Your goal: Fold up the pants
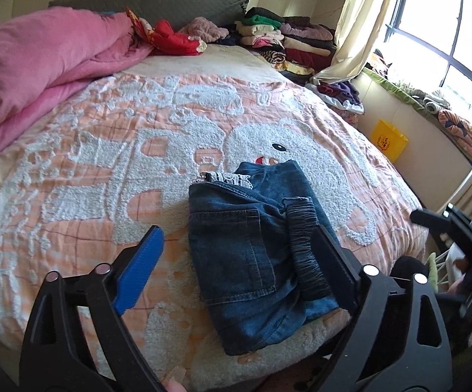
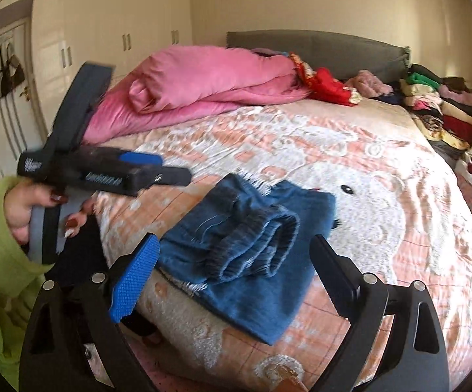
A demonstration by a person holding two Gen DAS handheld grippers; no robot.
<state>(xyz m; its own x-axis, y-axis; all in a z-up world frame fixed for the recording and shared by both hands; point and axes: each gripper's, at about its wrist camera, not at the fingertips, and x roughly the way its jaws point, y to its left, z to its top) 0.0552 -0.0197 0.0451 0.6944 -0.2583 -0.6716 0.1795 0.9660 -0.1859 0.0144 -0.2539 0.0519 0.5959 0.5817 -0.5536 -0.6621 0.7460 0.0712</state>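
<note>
Holding both sets of jaws wide, nothing gripped: left gripper and right gripper hover just over the pants, which lie folded in a compact stack near the bed's front edge. Risk: the elastic waistband roll on top looks loose and could spring open if a finger snags it. Pink duvet sits well apart.

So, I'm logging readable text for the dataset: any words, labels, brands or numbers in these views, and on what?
No text can be read.
yellow bag: a red emblem, too small to read.
left gripper body: pale markings, too blurred to read.
jeans: no label showing.
</note>
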